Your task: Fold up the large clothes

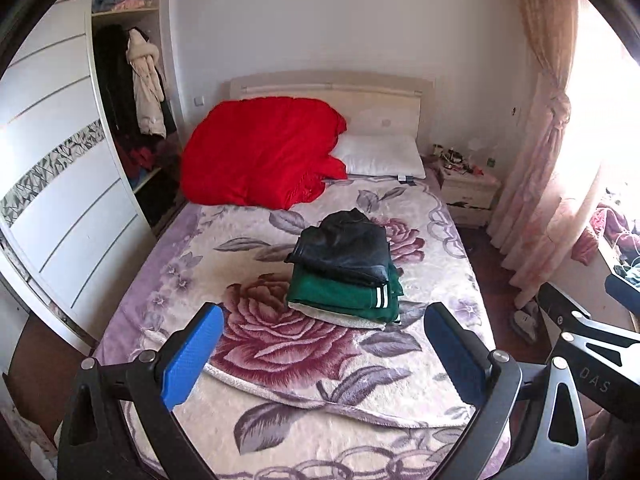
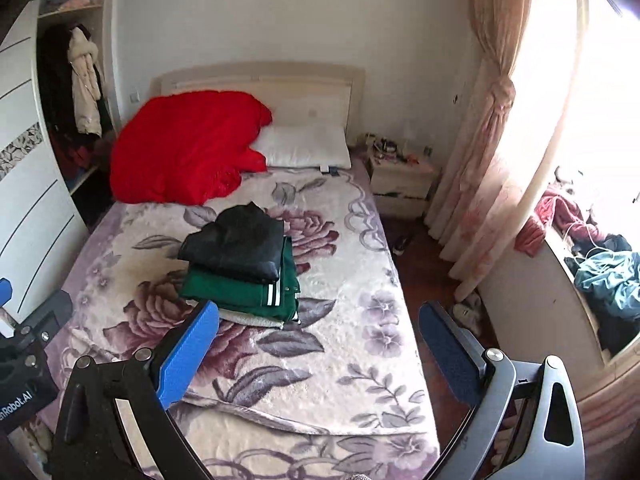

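Note:
A stack of folded clothes lies in the middle of the bed: a black garment (image 1: 346,246) on top of a green one with white stripes (image 1: 348,298), over a pale layer. The stack also shows in the right wrist view, black (image 2: 236,242) over green (image 2: 240,292). My left gripper (image 1: 324,356) is open and empty, held above the foot of the bed, short of the stack. My right gripper (image 2: 318,350) is open and empty, beside the left one and nearer the bed's right edge.
The bed has a floral blanket (image 1: 280,360), a red quilt (image 1: 260,152) and a white pillow (image 1: 380,156) at its head. A wardrobe (image 1: 60,160) stands left, a nightstand (image 1: 468,192) and curtain (image 1: 548,140) right. More clothes (image 2: 608,280) lie on the window ledge.

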A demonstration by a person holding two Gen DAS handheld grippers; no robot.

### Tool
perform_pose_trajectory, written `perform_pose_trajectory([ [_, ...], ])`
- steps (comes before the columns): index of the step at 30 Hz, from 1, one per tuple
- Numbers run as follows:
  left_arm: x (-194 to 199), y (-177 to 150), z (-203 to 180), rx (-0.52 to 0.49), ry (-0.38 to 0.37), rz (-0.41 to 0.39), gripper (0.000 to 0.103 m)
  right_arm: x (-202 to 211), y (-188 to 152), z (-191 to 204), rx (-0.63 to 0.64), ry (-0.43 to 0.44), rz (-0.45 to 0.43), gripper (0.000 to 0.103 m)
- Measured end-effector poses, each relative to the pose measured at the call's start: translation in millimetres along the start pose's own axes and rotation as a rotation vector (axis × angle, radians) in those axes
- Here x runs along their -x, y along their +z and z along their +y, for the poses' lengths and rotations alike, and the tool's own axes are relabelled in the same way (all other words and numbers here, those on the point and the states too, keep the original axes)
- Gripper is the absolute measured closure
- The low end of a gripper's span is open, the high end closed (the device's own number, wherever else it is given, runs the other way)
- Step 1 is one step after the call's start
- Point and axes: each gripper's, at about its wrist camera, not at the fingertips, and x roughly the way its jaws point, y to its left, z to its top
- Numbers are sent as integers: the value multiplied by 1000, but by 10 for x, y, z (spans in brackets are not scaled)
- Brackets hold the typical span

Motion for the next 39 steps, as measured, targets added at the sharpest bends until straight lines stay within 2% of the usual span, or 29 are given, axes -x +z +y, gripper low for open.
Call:
perform_pose_trajectory([
  [8,315,-57,-19,23,5,-29,0,718,-136,-191,-9,13,-59,2],
  [12,366,-66,-16,37,14,-1,0,913,-134,-219,7,34,-64,2],
  [16,394,-20,-38,17,17,22,0,1020,-86,-225,18,81,-50,1],
  [19,455,27,-27,24,42,6,0,1099,-38,-242,16,105,-53,0],
  [24,538,57,-25,40,56,-15,0,1228,65,-242,34,106,-80,0],
  [39,663,71,-23,39,59,-49,0,1285,221,-276,40,121,-114,0],
])
